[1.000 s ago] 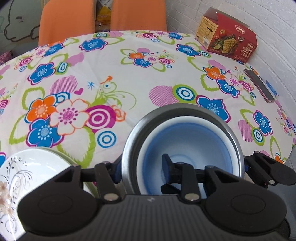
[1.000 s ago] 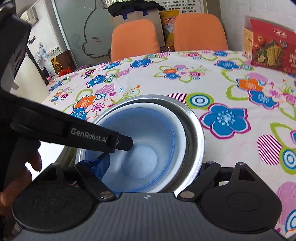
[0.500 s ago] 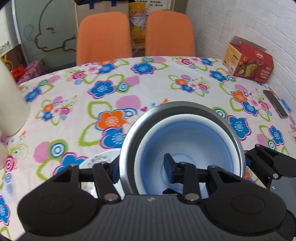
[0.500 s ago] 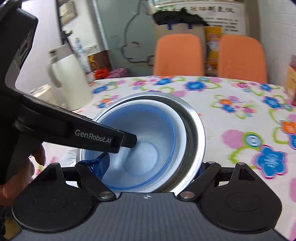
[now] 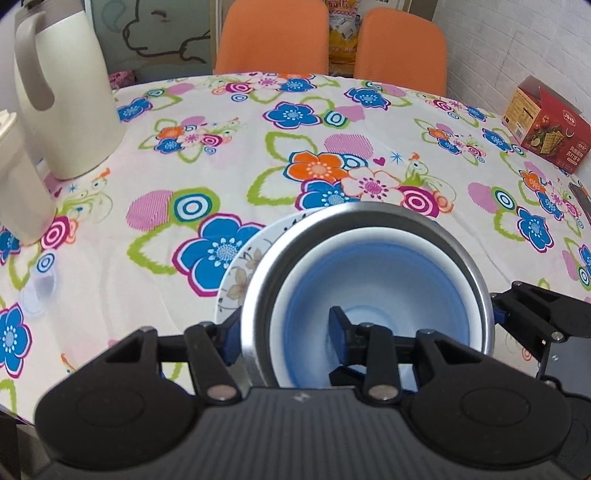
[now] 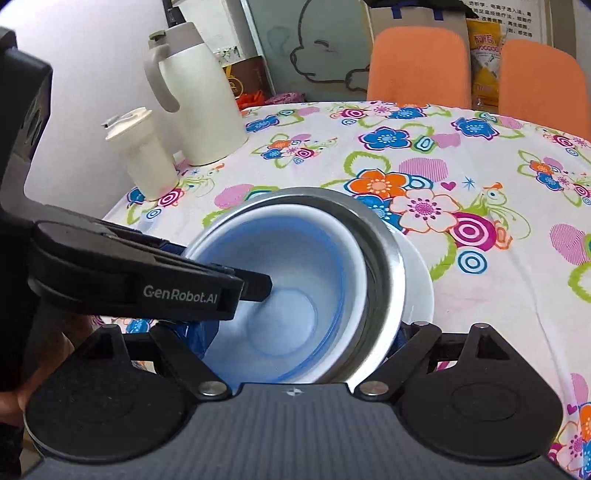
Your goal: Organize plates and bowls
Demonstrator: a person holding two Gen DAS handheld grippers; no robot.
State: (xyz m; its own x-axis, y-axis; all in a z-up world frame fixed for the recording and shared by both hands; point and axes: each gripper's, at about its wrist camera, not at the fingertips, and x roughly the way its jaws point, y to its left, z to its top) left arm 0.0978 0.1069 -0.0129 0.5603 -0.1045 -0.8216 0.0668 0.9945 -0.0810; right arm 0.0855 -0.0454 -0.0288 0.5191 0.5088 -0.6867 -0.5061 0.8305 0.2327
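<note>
A round table covered by a white cloth printed with bright blue, orange and pink flowers point(image 5: 229, 177) fills both views. At its far edge stand two orange upholstered chairs point(image 5: 271, 37), with a yellow printed bag point(image 5: 341, 33) between them and a pale panel bearing a line-drawn cartoon animal point(image 5: 159, 33) behind. A white painted brick wall point(image 5: 517, 48) runs along the right side of the room.

On the cloth to the left sit a tall cream thermos jug with a grey handle point(image 6: 192, 92) and, just beside it, a smaller cream lidded bottle point(image 6: 147, 155). Near the right-hand wall are a red cracker box with an open flap point(image 5: 543, 125) and a dark flat phone-like object point(image 5: 581, 195), only partly in frame.

Close to the near edge, a shiny stainless-steel bowl point(image 5: 369, 218) holds a white bowl with a blue inside point(image 5: 369, 291) nested in it. The pair sits over a white plate with a brown and black flower pattern point(image 5: 240, 269); whether it rests on the plate or hangs just above it is hard to tell.

The left gripper point(image 5: 284, 328) is closed across the near-left rims, one finger outside the steel wall and one inside the blue bowl. The right gripper point(image 6: 295, 347) pinches the opposite side the same way, with a blue-padded finger inside and the other outside.
</note>
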